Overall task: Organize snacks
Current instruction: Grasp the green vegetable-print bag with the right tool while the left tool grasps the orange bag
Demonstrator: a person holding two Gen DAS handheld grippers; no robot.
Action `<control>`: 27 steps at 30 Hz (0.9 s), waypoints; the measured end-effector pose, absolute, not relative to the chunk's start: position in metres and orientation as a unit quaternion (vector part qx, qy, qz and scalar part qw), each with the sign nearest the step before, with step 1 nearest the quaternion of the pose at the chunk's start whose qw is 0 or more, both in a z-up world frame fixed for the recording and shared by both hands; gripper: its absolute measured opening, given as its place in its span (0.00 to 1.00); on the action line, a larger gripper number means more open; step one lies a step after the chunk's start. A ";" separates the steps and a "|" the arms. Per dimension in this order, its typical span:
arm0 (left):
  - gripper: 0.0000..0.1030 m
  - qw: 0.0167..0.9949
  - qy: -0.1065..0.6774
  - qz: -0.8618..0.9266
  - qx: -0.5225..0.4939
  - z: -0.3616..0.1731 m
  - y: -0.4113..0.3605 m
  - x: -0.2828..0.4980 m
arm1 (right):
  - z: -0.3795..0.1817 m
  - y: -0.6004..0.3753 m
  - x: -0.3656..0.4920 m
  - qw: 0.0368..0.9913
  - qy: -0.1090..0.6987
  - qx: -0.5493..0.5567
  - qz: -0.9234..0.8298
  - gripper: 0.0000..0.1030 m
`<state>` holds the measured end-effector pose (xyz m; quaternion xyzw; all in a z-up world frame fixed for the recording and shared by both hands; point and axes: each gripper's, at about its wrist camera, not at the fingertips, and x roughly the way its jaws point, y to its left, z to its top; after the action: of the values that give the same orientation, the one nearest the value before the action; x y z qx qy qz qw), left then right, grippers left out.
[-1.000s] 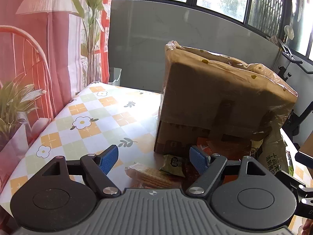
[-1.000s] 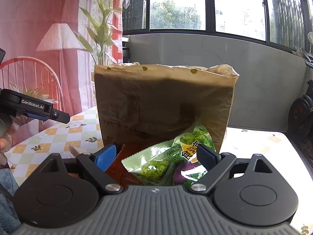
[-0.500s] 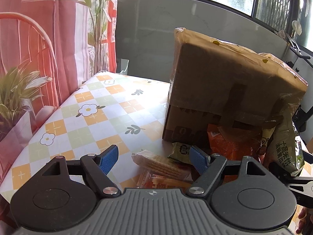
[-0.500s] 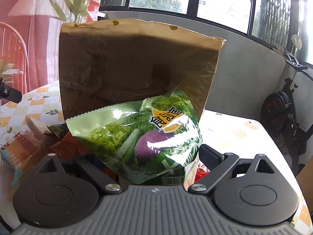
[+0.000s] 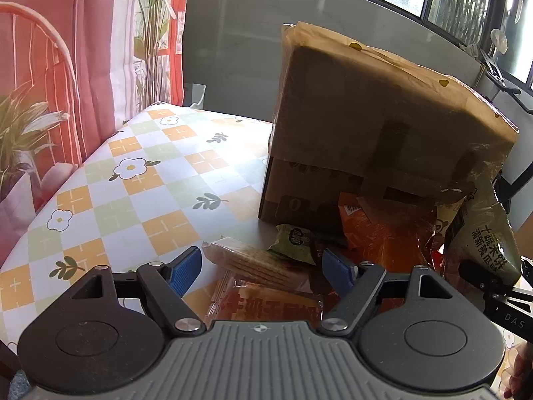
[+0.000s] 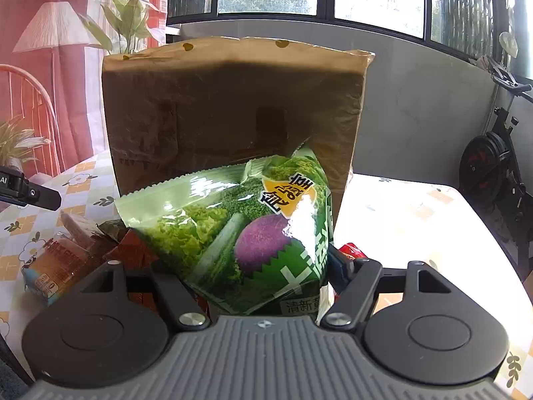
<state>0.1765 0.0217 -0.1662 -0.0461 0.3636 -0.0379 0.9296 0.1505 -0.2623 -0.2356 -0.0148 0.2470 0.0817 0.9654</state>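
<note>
A tall brown paper bag (image 5: 383, 116) (image 6: 233, 106) stands on the flowered table (image 5: 133, 183). A puffy green snack bag (image 6: 240, 226) (image 5: 486, 243) leans upright against it. My right gripper (image 6: 253, 266) is around the green bag's lower end, its jaws closing, and the bag fills the gap from finger to finger. My left gripper (image 5: 261, 271) is open above a heap of snacks: a clear cracker pack (image 5: 253, 263), an orange pack (image 5: 269, 303) and a small green packet (image 5: 294, 240). An orange-red bag (image 5: 383, 233) lies at the paper bag's foot.
A pink curtain and plants (image 5: 26, 140) line the table's left side. A grey wall with windows is behind. An exercise bike (image 6: 493, 166) stands off the table's right edge. Bare tabletop (image 6: 416, 226) lies right of the paper bag.
My right gripper has come in low around the green bag, and its fingers have narrowed onto it. The left wrist view now takes in more of the snack heap.
</note>
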 end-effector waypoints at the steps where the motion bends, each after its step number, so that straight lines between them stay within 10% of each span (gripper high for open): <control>1: 0.79 0.929 0.364 -0.039 -0.047 -0.166 0.021 0.176 | -0.234 -0.264 0.151 0.965 0.248 -0.012 0.085 0.70; 27: 0.76 0.899 0.403 -0.171 0.013 -0.199 -0.095 0.239 | -0.229 -0.299 0.149 0.962 0.255 0.038 0.086 0.70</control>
<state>0.2386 -0.0946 -0.1986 0.0128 0.4033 -0.1708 0.8989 0.1492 -0.2987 -0.2285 0.0382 0.2551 0.0860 0.9623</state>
